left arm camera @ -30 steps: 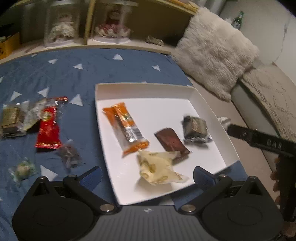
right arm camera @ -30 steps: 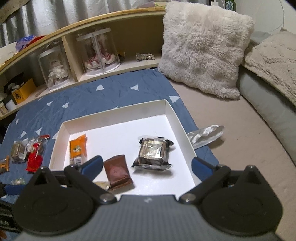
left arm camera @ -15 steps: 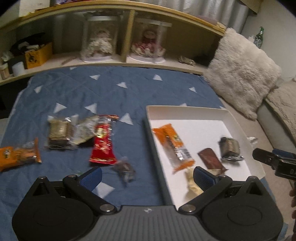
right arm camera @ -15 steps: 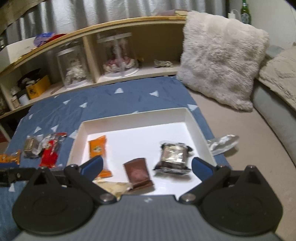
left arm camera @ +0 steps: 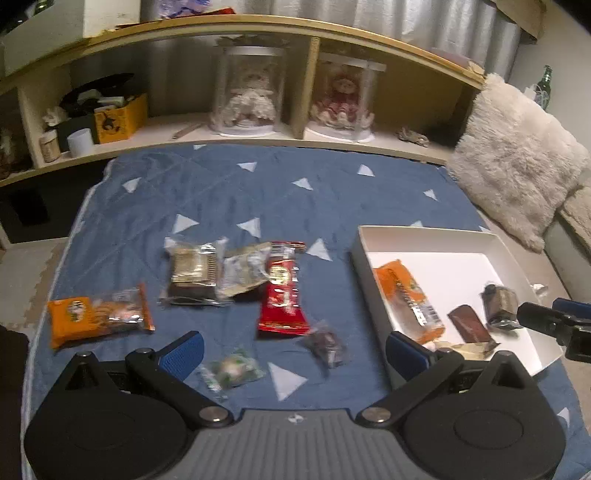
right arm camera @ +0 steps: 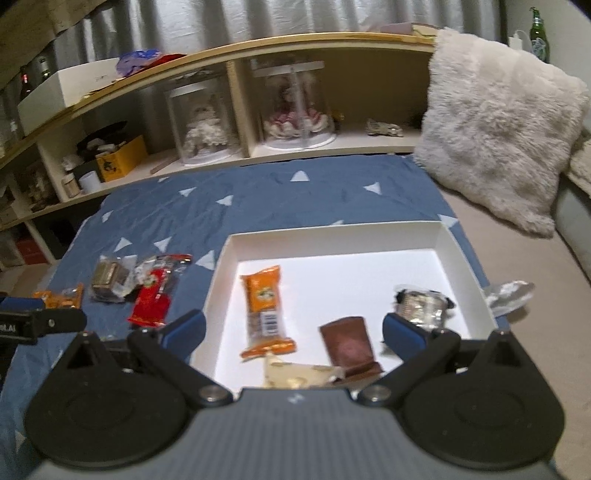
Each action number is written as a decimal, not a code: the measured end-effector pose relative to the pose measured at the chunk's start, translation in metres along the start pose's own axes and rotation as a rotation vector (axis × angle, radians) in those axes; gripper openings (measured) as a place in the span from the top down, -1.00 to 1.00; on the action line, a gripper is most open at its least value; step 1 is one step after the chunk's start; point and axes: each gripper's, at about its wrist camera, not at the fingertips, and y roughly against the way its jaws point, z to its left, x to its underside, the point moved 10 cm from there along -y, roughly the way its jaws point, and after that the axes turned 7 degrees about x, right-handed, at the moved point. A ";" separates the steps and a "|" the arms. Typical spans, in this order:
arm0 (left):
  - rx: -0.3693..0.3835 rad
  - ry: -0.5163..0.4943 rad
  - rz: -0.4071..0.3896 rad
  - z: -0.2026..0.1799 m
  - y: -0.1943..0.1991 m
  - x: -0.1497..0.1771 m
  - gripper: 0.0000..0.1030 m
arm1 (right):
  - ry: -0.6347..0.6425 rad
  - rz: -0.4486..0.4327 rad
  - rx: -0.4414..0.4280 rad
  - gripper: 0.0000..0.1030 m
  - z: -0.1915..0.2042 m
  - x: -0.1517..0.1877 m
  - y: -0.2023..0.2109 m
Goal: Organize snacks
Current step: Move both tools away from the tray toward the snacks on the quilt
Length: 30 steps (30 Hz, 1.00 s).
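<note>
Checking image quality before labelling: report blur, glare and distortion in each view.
Left wrist view: fisheye bows the shelf; the loose snacks are motion-smeared, the red packet showing mild glare.
Right wrist view: softer throughout; the white tray floor is nearly blown out, and the fluffy pillow is blurry.

A blue triangle-patterned bedspread (left arm camera: 229,195) carries everything. Ahead of the left fingers (left arm camera: 183,349) lie an orange packet (left arm camera: 98,319), a silver wafer pack (left arm camera: 194,271), a red bar (left arm camera: 282,295) and small candies; beyond the right one sits the white tray (left arm camera: 424,236).
</note>
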 end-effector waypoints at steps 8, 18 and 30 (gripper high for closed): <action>-0.071 0.020 -0.021 0.045 0.014 -0.001 -1.00 | 0.020 0.003 -0.053 -0.99 0.037 0.000 -0.008; -0.112 0.099 0.030 0.079 -0.005 0.013 -1.00 | 0.097 -0.012 -0.127 -0.99 0.106 0.006 -0.039; -0.078 0.399 0.153 0.090 -0.067 0.040 -0.88 | 0.316 0.035 -0.222 -0.66 0.157 0.028 -0.086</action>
